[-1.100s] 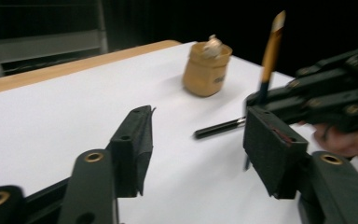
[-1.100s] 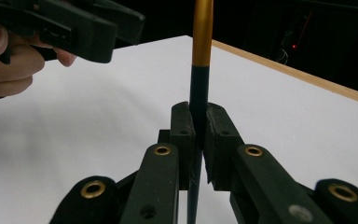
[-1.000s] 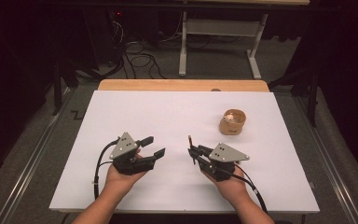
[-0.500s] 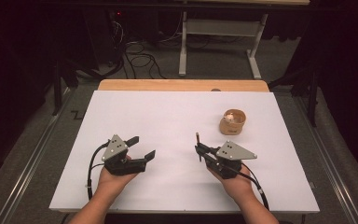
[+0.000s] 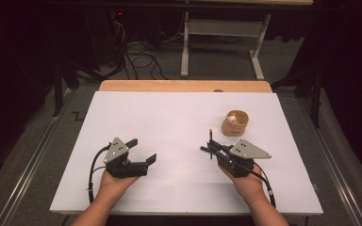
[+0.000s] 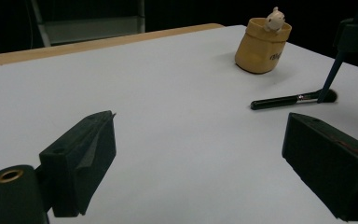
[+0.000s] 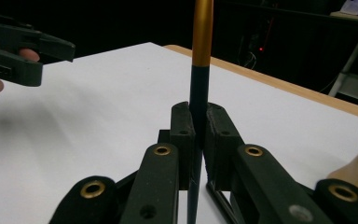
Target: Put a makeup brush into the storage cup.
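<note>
Status on right gripper (image 7: 199, 119): pressed together on a slim stick (image 7: 202, 28), black below, gold above, pinched low on the black part. Stands upright through the jaws; in the high view reads as a short line running 12 to 6 o'clock.

Left gripper (image 5: 143, 149): spread wide, just been opening, nothing between the jaws, hovering low over the white table (image 5: 169, 117).

Key relation: tan holder (image 5: 234, 126) at roughly 1 o'clock from the right gripper in the high view, near it and apart, mouth up. Well apart from the left gripper, out at 2 o'clock. Right hand clearly the nearer one, and already loaded. Probably a short carry toward 1 o'clock, then a straight drop with the stick kept vertical.

Second item: black brush (image 6: 284, 100) flat on the table in the left gripper view, long axis 9 to 3 o'clock, silver ferrule and dark bristles at the 3 o'clock end. Sits at 2 o'clock from the left gripper, below the right one. Likely next for the left hand; handle end the nearer one.

Unclear:
- Lower tip of the held stick close to the lying brush's bristles; touching or not, cannot tell.
- Top of the stick cut off in the right gripper view, so brush head or plain end unknown.
- Small pale figure (image 6: 275, 18) on the holder rim; free room inside hard to judge.
</note>
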### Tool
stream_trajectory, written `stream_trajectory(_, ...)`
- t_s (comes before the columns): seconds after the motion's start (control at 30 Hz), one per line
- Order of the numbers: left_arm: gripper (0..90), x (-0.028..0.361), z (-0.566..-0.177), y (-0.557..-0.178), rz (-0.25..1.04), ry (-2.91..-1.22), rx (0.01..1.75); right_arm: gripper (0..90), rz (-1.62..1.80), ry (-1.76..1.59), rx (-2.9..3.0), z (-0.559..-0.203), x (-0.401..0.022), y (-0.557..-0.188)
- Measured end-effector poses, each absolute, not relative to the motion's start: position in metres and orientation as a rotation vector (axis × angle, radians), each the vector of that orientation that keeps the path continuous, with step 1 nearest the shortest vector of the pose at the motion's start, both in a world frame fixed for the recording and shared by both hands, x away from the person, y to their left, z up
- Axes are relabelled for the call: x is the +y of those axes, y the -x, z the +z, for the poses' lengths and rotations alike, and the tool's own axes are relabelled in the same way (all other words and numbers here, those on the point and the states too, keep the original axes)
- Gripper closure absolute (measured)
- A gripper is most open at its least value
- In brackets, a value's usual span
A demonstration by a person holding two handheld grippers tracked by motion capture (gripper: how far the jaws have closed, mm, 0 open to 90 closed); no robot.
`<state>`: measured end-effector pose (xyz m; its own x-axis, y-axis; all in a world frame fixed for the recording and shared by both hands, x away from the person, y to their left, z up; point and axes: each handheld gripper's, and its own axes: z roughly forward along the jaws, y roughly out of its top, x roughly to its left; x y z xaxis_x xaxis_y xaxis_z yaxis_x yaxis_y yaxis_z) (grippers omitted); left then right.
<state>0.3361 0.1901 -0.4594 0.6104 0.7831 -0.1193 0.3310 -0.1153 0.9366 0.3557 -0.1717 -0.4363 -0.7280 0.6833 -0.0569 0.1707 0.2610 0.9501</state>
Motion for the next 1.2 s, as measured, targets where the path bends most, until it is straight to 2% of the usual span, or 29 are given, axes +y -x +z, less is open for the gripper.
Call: stream_trajectory(1.2,8.3,0.191,-0.459,-0.335,0.481,-1.702,0.903,84.5,1.419,-0.949,1.908,-0.431,-0.229,-0.375)
